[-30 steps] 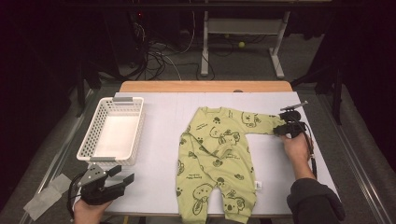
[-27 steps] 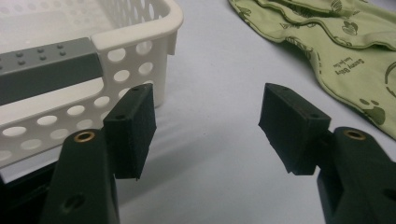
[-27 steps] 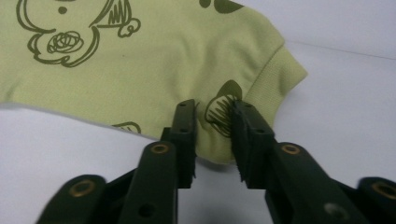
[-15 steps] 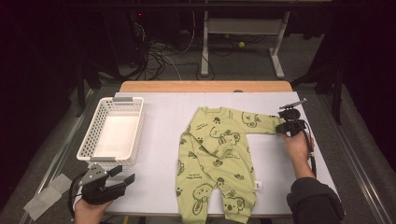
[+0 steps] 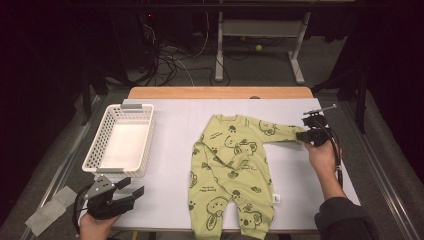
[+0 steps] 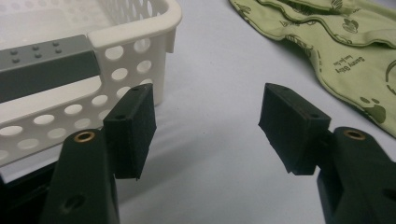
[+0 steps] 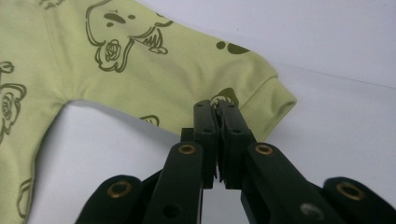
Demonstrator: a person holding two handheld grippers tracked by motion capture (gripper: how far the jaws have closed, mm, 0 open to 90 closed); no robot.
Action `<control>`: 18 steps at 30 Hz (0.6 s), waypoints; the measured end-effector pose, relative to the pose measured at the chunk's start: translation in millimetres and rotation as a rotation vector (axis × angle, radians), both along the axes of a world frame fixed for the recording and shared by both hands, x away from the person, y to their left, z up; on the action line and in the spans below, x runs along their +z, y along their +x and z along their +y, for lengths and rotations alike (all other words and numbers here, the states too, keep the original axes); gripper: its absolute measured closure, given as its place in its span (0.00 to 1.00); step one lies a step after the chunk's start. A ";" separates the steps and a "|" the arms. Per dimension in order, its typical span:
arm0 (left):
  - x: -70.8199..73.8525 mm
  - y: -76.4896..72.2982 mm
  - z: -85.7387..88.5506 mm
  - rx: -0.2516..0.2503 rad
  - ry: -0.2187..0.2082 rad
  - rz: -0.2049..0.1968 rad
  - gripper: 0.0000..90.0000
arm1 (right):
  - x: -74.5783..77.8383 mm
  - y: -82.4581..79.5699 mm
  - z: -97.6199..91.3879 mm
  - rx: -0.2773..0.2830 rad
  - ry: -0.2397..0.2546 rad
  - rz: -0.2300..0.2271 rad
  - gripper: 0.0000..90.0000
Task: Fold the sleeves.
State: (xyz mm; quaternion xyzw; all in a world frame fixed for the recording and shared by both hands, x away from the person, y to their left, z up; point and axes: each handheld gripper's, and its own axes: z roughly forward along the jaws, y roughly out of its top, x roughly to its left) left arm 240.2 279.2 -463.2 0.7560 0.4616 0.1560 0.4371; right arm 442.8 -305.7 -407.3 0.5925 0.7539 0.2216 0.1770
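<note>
A light green baby romper [image 5: 230,165] with dark bear prints lies flat on the white table cover, one long sleeve [image 5: 280,132] stretched to the right. My right gripper [image 5: 302,135] is at that sleeve's cuff. In the right gripper view its jaws [image 7: 218,109] are pressed together on the lower edge of the sleeve [image 7: 187,70], just short of the cuff. My left gripper [image 5: 131,186] rests at the table's near left corner, beside the basket. Its jaws [image 6: 208,126] stand wide apart with nothing between them.
A white perforated plastic basket [image 5: 145,107] with a grey handle [image 6: 46,65] stands empty at the left. A strip of bare wooden tabletop [image 5: 220,92] runs along the far edge. Cables and a desk frame [image 5: 260,30] sit on the dark floor beyond.
The right gripper has edged slightly upward at the sleeve's cuff. The left gripper and the romper's body have stayed where they were.
</note>
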 end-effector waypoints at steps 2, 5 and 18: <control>0.3 -0.3 -0.1 0.004 0.002 -0.003 0.37 | 2.1 -1.0 -0.5 0.004 0.006 -0.009 0.98; 0.5 -0.5 0.4 0.008 -0.004 -0.005 0.37 | 5.5 -3.2 -0.3 0.010 0.016 -0.023 0.98; 0.2 -0.1 -0.1 0.004 0.000 0.002 0.37 | 28.4 -10.9 8.8 0.065 0.031 -0.072 0.98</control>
